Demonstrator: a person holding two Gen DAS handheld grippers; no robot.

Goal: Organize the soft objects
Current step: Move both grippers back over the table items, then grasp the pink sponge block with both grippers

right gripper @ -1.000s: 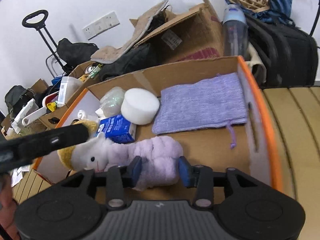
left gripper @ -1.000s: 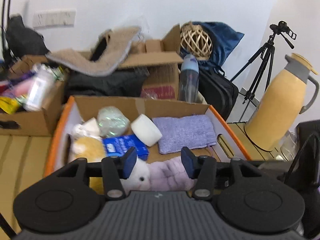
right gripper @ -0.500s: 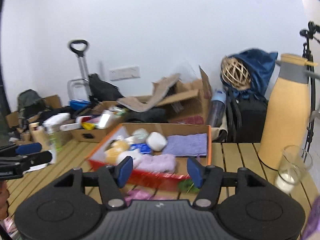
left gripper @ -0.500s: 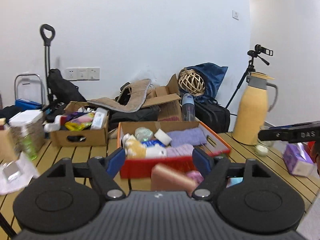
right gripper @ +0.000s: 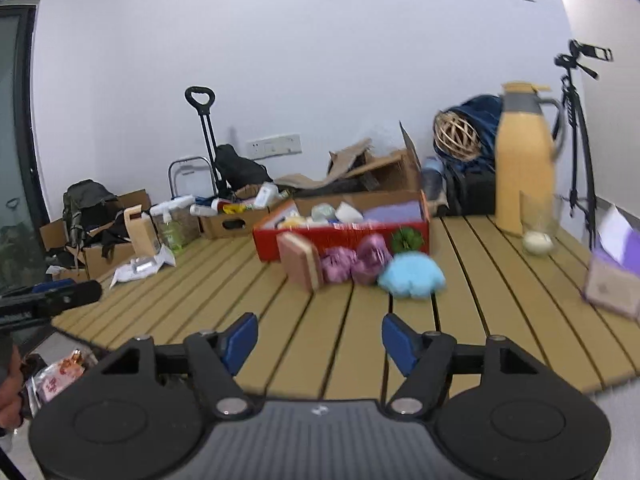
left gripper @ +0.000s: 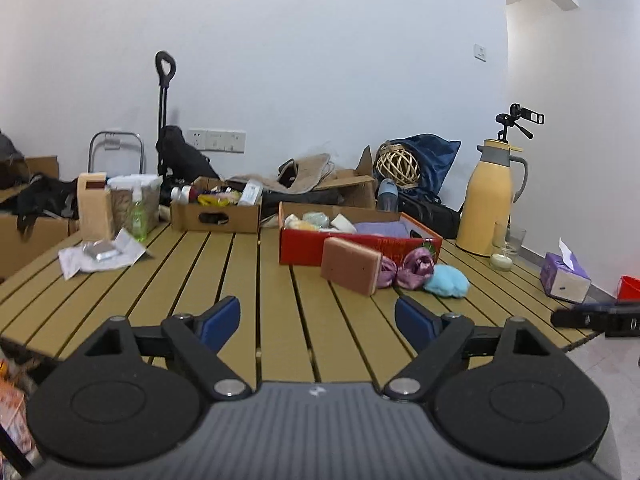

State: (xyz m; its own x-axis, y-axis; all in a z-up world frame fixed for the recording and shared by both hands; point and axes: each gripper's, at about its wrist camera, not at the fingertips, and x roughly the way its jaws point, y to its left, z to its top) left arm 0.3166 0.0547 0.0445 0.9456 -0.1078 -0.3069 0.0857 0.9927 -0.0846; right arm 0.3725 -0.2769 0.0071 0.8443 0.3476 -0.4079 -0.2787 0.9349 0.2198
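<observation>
Both hand-held grippers have pulled well back from the red box since a second ago, when they hung right over it and the right one pinched a purple plush toy. The left hand-held gripper now hovers over the near edge of the counter with its blue pads spread wide and nothing between them. The right hand-held gripper is likewise spread and empty, above the near edge; its view is somewhat blurred.

The red box sits toward the far side of the counter and holds the soft things — a folded purple cloth, a white roll and pale bundles at its left end; the plush toy cannot be made out from here. In front of the box, on the slats, a pink sponge block stands on edge, touching two purple satin pieces, with a light blue fluffy piece just beside them to the right.

A yellow jug stands at the far right corner, a tissue box near the right edge.
</observation>
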